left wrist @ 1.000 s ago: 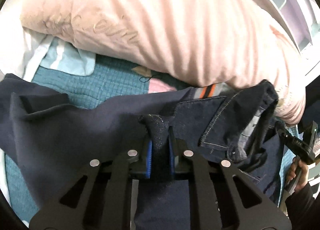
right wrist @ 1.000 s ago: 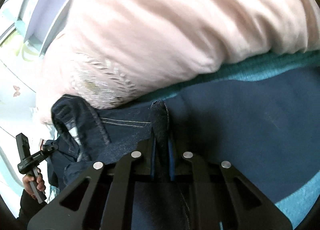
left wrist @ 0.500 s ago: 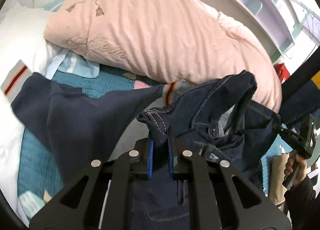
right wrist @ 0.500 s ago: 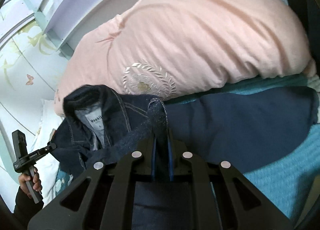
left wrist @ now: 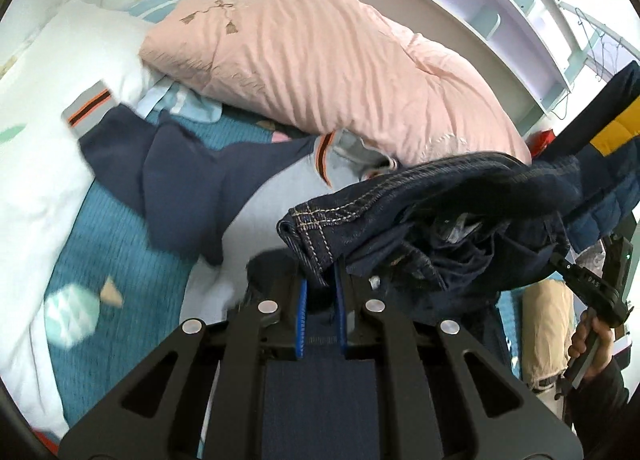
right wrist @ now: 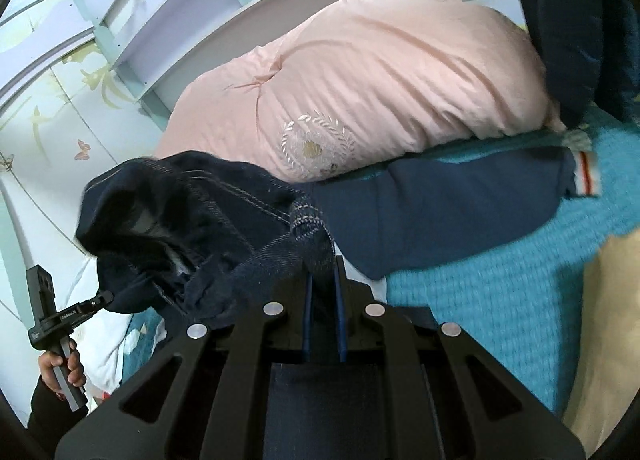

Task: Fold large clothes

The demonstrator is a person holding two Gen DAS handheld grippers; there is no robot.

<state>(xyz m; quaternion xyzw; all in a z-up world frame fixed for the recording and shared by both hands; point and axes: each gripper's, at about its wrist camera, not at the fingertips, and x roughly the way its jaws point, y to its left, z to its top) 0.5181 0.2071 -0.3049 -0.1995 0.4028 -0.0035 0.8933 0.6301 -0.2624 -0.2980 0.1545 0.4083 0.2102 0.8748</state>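
Note:
Dark blue jeans (left wrist: pixel 440 220) hang in the air between my two grippers, waistband up. My left gripper (left wrist: pixel 320 284) is shut on one end of the waistband. My right gripper (right wrist: pixel 322 280) is shut on the other end of the jeans (right wrist: pixel 192 220). The right gripper also shows at the right edge of the left wrist view (left wrist: pixel 592 292), and the left gripper at the left edge of the right wrist view (right wrist: pixel 60 316). The legs drop down out of view below the grippers.
A navy sweatshirt (left wrist: pixel 180 180) with grey, orange-striped cuffs lies on the teal bedspread (left wrist: pixel 112 244); it also shows in the right wrist view (right wrist: pixel 460 204). A pink duvet (left wrist: pixel 320 60) is piled behind, a white pillow (left wrist: pixel 48 100) at left, shelves along the wall.
Both grippers have lifted the jeans up off the bed and back from the pink duvet. The navy sweatshirt underneath is now uncovered.

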